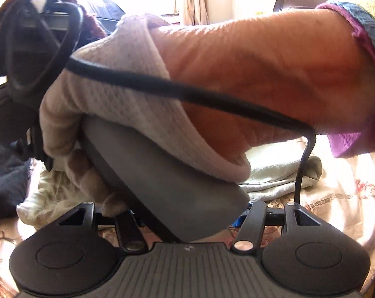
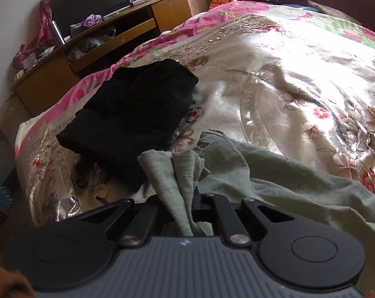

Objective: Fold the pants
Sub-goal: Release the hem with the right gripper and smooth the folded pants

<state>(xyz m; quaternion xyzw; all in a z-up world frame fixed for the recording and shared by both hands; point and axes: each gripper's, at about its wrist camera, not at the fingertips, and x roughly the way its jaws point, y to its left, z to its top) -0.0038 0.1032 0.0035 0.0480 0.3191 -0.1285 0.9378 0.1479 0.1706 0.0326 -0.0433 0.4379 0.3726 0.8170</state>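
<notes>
The right gripper (image 2: 191, 198) pinches the green pants (image 2: 261, 173) (bunched fabric); the left gripper's (image 1: 182, 213) state cannot be told.

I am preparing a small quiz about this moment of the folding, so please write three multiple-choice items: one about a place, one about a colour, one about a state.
1. Where does the black garment lie?
A. on the floral bedspread, beyond the green pants
B. on the wooden desk
C. inside a drawer

2. What colour are the pants held by the right gripper?
A. bright red
B. pale grey-green
C. dark blue

3. What is the state of the right gripper?
A. open above the bed
B. shut on nothing
C. shut on a bunch of the pants

Answers:
1 A: the black garment rests on the bedspread, past the pants.
2 B: the cloth is a faded grey-green.
3 C: the right gripper has gathered fabric pinched between its fingers.
</notes>
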